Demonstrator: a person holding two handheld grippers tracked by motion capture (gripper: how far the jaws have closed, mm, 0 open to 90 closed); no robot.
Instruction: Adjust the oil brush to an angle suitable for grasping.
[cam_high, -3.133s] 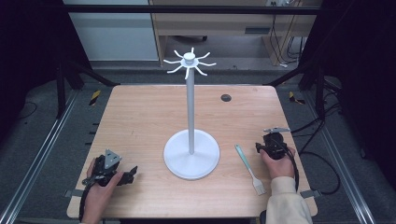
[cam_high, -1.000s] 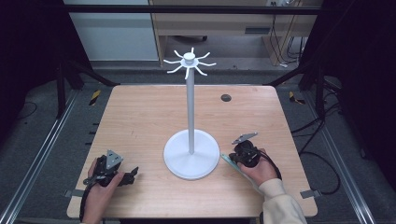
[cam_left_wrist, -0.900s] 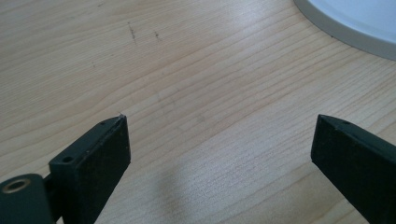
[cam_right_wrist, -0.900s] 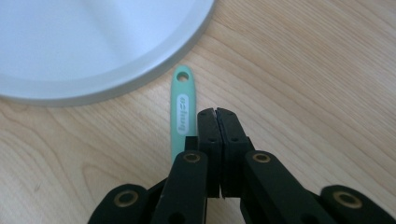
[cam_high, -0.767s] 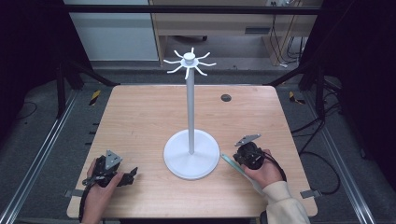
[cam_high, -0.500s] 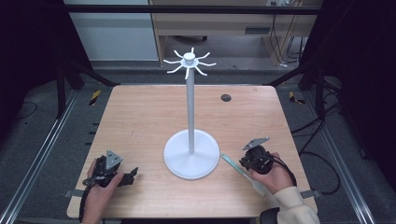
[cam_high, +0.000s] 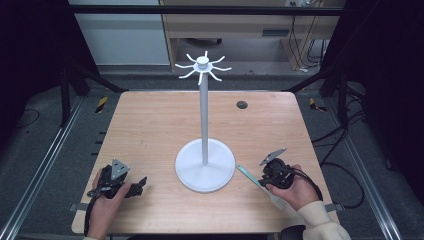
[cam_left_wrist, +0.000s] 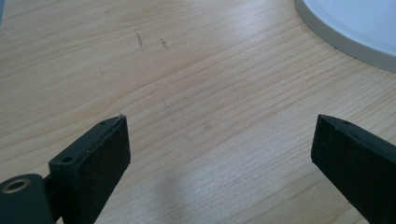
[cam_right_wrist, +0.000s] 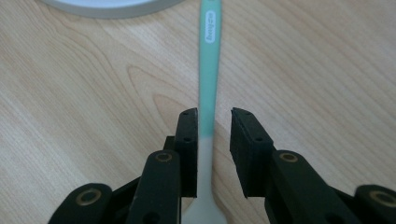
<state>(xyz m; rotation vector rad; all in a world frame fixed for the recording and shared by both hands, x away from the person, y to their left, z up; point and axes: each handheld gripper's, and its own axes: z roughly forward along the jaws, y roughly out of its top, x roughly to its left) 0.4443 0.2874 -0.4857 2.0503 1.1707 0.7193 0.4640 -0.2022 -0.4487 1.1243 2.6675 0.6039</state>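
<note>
A slim utensil (cam_high: 250, 176) with a teal handle (cam_right_wrist: 208, 60) and a white end lies flat on the wooden table, just right of the white stand's round base (cam_high: 205, 165). My right gripper (cam_high: 263, 178) straddles it low over the table. Its jaws have just been opening, and the handle lies between them without being pinched (cam_right_wrist: 214, 116). At the table's front left corner my left gripper (cam_high: 140, 184) rests in a hand, jaws wide open over bare wood (cam_left_wrist: 219, 135). The edge of the stand's base (cam_left_wrist: 355, 28) is ahead of it to the right.
The stand's thin pole rises from the table's middle to a crown of several white hooks (cam_high: 202, 67). A small dark round disc (cam_high: 242, 104) sits in the tabletop at the back right. Black frame rails and cables run along both sides of the table.
My right hand has drawn back from the stand's base toward the front right, and its jaws have parted. The utensil now lies more slanted, its handle end nearer the base. The left hand stayed put.
</note>
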